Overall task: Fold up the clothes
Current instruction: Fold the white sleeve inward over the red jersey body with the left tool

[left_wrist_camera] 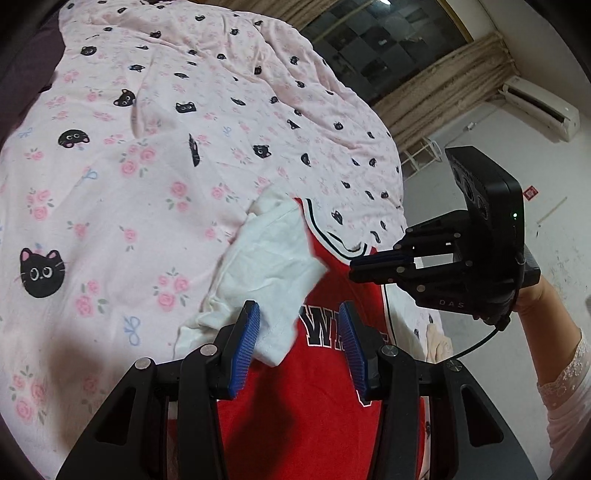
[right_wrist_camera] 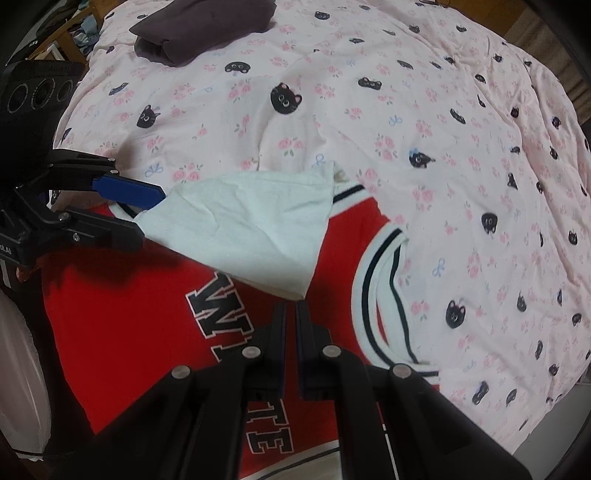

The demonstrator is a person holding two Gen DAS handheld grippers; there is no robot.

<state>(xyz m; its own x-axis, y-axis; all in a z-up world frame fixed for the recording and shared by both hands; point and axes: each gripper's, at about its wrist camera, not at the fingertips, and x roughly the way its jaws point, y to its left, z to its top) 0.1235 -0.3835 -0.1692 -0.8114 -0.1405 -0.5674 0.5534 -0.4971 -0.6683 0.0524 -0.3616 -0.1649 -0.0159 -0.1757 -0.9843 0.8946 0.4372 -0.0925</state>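
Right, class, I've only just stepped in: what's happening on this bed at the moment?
A person is folding a red jersey laid flat on a pink cat-print bedspread. Its white sleeve is folded in across the chest. The right hand-held gripper is shut, with its tips at the sleeve's corner, though whether it grips cloth is unclear. The left hand-held gripper is open over the sleeve's other edge. A folded dark garment lies further up the bed.

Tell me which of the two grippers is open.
The left gripper: its blue pads stand wide apart over the white sleeve. The right gripper has its fingers closed together.
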